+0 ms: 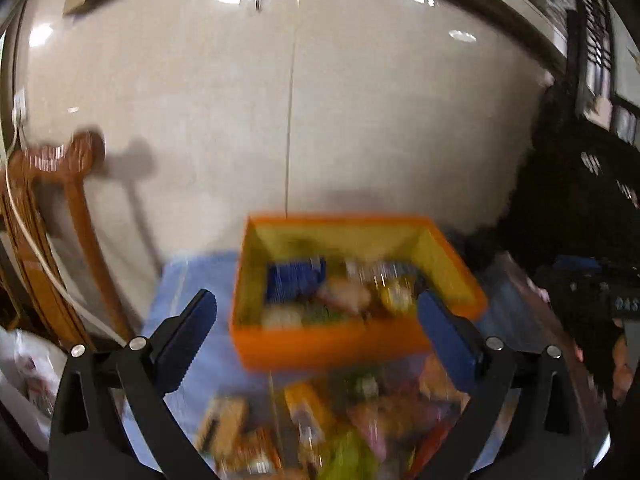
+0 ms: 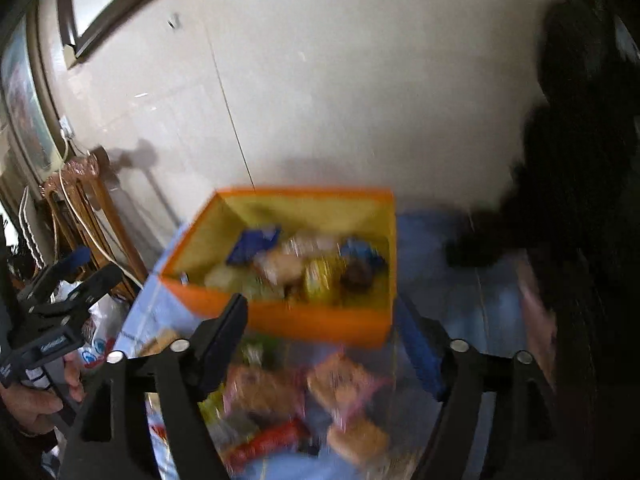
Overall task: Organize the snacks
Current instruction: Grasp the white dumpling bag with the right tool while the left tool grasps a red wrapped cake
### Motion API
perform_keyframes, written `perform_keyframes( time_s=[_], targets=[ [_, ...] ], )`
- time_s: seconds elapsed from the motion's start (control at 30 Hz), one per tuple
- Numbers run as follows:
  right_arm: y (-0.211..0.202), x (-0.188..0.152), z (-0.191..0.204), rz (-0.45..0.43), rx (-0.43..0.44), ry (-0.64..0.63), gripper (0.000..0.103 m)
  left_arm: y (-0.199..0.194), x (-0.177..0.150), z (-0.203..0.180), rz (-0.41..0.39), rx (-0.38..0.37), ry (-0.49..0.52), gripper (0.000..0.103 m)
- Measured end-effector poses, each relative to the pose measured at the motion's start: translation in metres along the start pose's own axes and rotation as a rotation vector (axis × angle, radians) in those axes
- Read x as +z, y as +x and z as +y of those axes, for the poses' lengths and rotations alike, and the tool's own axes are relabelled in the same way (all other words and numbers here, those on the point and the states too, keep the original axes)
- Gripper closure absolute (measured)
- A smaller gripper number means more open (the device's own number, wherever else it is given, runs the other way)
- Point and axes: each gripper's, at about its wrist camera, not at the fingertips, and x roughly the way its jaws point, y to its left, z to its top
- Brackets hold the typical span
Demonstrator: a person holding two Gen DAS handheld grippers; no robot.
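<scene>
Against the pale far wall, an orange-rimmed, yellow-lined open box [image 1: 352,336] sits on a blue cloth-covered table [image 1: 188,280], already partly filled with wrapped snacks, while a blurred heap of loose snack packets [image 2: 304,408] lies on the near side of it. Both the left gripper [image 1: 316,332] and the right gripper [image 2: 324,344] have their jaws spread wide with nothing between them. To pick cleanly, each should probably settle over one separate packet at the heap's edge, straddle its narrow side, and close only once steady.

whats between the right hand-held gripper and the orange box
Loose snack packets on the blue cloth, short of the orange box; right wrist view, blurred.
</scene>
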Motion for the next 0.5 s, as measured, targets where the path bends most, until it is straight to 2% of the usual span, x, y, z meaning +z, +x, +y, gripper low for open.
perform_keyframes(
  time_s=[0.13,0.3,0.4,0.5],
  targets=[
    [0.02,-0.071,-0.012,0.09,-0.097,-0.011,0.022,-0.008,-0.074,-0.009,0.084,-0.01,0.067,0.005],
    [0.036,-0.132,-0.033,0.182,-0.148,0.001,0.022,-0.015,-0.157,0.002,0.182,-0.015,0.013,0.005],
    [0.047,-0.156,-0.045,0.226,-0.18,0.014,0.022,-0.009,-0.191,0.007,0.229,0.008,0.006,0.005],
    [0.056,-0.168,-0.051,0.251,-0.216,0.012,0.021,-0.001,-0.199,0.004,0.21,0.01,0.022,0.005]
  ],
)
